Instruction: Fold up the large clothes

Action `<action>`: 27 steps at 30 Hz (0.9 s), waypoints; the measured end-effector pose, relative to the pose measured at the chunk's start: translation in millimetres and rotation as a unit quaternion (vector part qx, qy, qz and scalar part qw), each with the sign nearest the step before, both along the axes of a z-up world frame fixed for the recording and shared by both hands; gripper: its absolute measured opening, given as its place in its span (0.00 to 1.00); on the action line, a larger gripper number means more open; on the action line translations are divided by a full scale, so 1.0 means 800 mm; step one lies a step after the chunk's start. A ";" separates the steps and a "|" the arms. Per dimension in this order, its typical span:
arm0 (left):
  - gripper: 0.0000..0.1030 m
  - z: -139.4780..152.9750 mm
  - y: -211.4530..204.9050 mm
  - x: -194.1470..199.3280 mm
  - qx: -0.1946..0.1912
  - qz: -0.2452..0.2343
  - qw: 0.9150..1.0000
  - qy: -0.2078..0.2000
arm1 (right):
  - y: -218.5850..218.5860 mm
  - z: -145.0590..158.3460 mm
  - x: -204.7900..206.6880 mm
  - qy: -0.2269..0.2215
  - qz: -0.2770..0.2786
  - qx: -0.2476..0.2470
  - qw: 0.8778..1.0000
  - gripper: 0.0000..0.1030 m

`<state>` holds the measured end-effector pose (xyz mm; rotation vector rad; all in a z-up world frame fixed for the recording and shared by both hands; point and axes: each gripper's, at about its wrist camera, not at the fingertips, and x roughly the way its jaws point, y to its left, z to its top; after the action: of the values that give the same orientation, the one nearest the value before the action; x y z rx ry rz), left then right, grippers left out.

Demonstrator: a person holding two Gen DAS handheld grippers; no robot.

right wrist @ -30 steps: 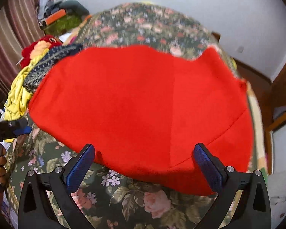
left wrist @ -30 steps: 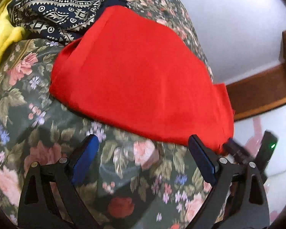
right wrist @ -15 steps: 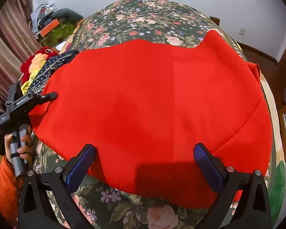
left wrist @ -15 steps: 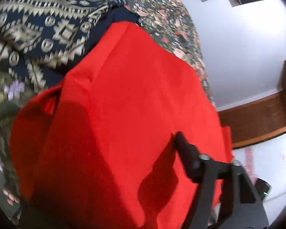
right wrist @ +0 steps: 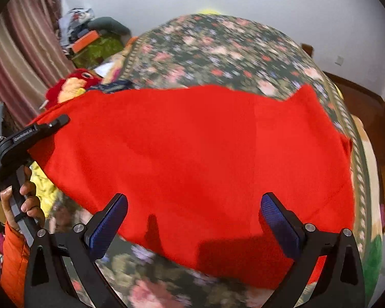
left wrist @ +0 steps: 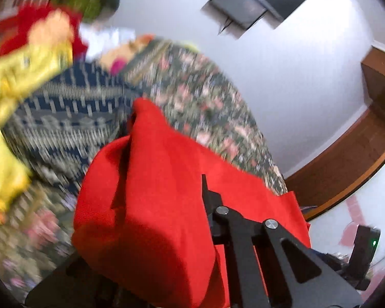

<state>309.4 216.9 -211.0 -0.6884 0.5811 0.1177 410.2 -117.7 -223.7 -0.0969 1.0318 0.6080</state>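
Note:
A large red garment lies spread on the floral bedspread. My left gripper holds the garment's left edge, and the red cloth drapes over its fingers and hides the left finger. It also shows in the right wrist view, at the garment's left edge. My right gripper is open and empty, with its blue-padded fingers over the garment's near edge.
A navy patterned cloth, a yellow garment and a red plush toy lie at the bed's left side. White walls and brown wooden trim stand to the right. Striped curtains hang at the left.
My left gripper moved onto the garment's left edge, closed on it and lifted it, folding cloth over its fingers. My right gripper stayed open and moved forward over the near edge.

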 end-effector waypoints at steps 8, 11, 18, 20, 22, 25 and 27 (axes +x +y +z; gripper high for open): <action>0.06 0.060 0.010 -0.042 0.105 0.028 0.994 -0.032 | 0.116 -0.028 -0.002 0.022 0.089 -0.027 0.995 1.00; 0.06 0.060 0.011 -0.045 0.121 0.030 0.992 -0.023 | 0.154 -0.064 -0.004 0.052 0.123 -0.062 0.989 1.00; 0.06 0.056 -0.015 -0.038 0.137 0.010 0.990 -0.003 | 0.166 -0.083 -0.006 0.062 0.155 -0.087 0.982 1.00; 0.05 0.064 -0.026 -0.031 0.135 0.000 0.991 -0.009 | 0.144 -0.068 0.003 0.086 0.134 -0.049 0.986 1.00; 0.05 0.078 -0.042 -0.021 0.136 -0.012 0.991 -0.018 | 0.118 -0.051 0.008 0.102 0.108 -0.007 0.989 1.00; 0.05 0.103 -0.084 0.008 0.147 -0.044 0.988 -0.031 | 0.054 -0.018 0.017 0.108 0.063 0.061 0.990 1.00; 0.05 0.116 -0.116 0.027 0.155 -0.070 0.985 -0.040 | -0.004 0.004 0.023 0.094 0.016 0.093 0.991 1.00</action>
<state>331.2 124.3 -118.3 -0.3479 0.5172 0.0472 428.3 -121.0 -220.3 0.1089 1.1518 0.7507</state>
